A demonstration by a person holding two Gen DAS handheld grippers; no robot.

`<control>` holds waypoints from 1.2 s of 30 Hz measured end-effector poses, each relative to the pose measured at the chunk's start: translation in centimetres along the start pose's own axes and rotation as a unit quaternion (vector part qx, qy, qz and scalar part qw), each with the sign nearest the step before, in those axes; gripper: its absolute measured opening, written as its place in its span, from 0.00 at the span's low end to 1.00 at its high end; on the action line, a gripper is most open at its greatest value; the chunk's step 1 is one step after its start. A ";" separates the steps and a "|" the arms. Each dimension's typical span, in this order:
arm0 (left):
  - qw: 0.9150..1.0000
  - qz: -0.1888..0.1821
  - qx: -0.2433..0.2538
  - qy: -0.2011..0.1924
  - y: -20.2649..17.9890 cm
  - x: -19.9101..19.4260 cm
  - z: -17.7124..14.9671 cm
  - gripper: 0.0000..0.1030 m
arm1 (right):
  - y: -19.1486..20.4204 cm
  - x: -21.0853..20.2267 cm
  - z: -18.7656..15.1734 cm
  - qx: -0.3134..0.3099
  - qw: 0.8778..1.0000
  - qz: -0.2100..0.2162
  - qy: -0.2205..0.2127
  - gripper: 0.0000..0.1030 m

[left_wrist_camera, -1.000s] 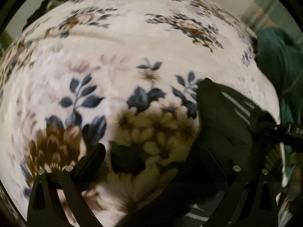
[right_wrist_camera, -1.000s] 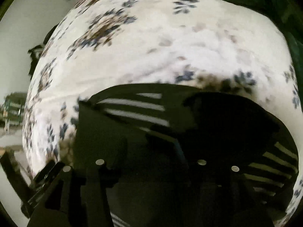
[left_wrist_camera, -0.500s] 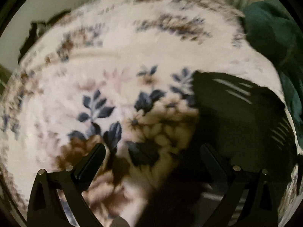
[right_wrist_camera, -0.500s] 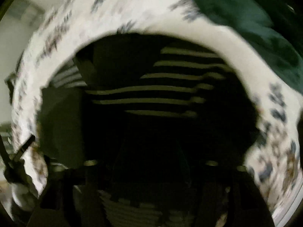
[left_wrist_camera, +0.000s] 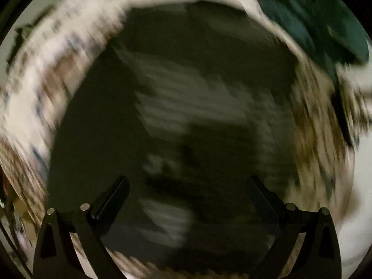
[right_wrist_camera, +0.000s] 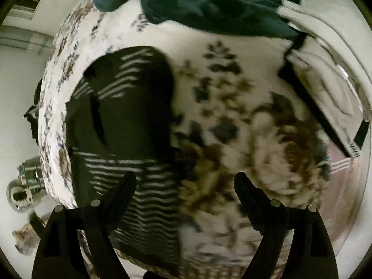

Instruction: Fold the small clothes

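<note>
**Striped garment folded down, both jaws free**

The dark garment with thin pale stripes point(right_wrist_camera: 121, 125) lies on the cream floral blanket point(right_wrist_camera: 244, 139) of the bed, at nine o'clock in my right view and, blurred, filling the middle of my left view point(left_wrist_camera: 186, 116). It looks doubled over into a compact block, so I judge this piece nearly done; tidying may remain. My right gripper point(right_wrist_camera: 186, 186) and left gripper point(left_wrist_camera: 188, 186) both stand with jaws wide apart, holding nothing. A rumpled teal cloth point(right_wrist_camera: 209, 2) at twelve o'clock looks unfolded.
</note>
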State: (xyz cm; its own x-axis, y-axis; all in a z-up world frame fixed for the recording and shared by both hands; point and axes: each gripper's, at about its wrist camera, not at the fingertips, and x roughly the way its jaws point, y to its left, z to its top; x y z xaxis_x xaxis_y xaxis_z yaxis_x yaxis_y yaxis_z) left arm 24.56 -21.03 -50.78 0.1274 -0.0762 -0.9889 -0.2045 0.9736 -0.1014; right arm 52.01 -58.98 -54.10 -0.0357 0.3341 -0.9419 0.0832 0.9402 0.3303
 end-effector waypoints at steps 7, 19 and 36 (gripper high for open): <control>0.993 0.008 0.076 0.094 -12.2 7.9 -10.7 0.98 | -3.2 4.0 3.8 -0.042 0.998 0.021 0.038 0.85; 0.994 0.045 0.099 -0.014 -12.2 6.3 -8.8 0.04 | 0.2 16.2 17.9 0.050 0.976 0.203 0.065 0.78; 0.985 0.004 -0.102 -0.142 5.5 -8.0 -6.2 0.03 | 17.7 8.0 19.6 -0.046 0.993 0.109 0.019 0.05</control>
State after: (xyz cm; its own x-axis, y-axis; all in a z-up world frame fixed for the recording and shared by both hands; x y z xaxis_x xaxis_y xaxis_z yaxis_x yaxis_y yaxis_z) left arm 16.41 -16.35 -44.13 0.3856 0.0236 -0.9224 -0.3935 0.9084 -0.1412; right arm 72.73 -40.97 -57.04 -0.0645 0.5317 -0.8445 0.0022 0.8463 0.5327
